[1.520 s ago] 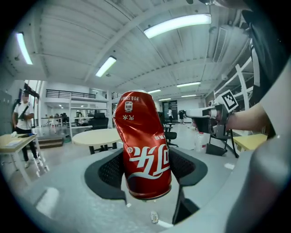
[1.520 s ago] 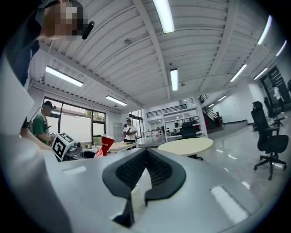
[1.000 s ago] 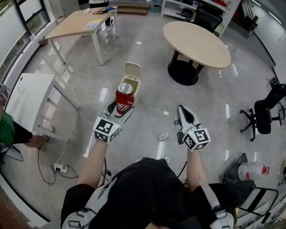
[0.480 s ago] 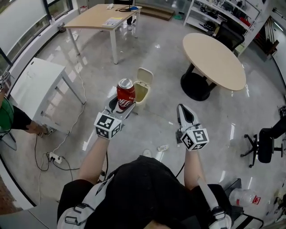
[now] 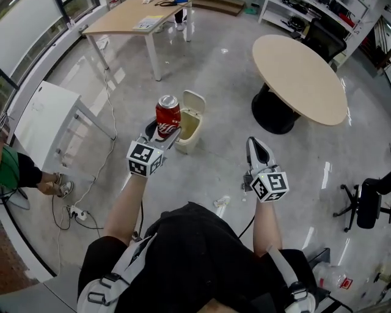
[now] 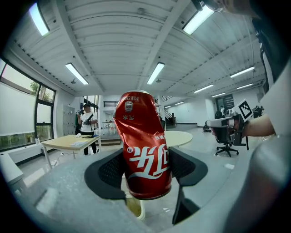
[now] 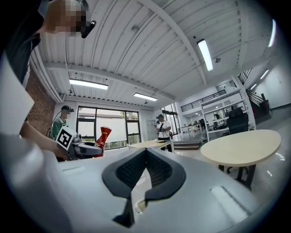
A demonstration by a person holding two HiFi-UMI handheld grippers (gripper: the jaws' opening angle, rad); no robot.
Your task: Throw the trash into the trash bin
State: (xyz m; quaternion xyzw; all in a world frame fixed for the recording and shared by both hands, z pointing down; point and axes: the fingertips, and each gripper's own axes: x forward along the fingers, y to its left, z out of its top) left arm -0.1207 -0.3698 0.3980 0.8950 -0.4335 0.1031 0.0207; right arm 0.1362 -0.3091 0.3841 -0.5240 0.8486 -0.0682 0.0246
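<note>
A dented red cola can [image 5: 168, 116] stands upright between the jaws of my left gripper [image 5: 163, 130], which is shut on its lower half. In the left gripper view the can [image 6: 143, 145] fills the gap between both pads. A cream trash bin [image 5: 187, 132] with its lid [image 5: 194, 99] flipped up sits on the floor just right of and below the can; its rim [image 6: 134, 207] shows under the can. My right gripper [image 5: 256, 148] hangs to the right of the bin, shut with nothing in it, its pads meeting at the tip [image 7: 146, 151].
A round table [image 5: 299, 67] stands at the far right and a rectangular desk [image 5: 131, 18] at the back. A white table [image 5: 43, 122], a power strip [image 5: 79, 213] with cables and a seated person [image 5: 12, 171] are at the left. Crumpled litter [image 5: 221, 200] lies on the floor.
Both grippers have travelled forward across the floor toward the bin, the left still carrying the can. The bin now lies right beside the can instead of well beyond it.
</note>
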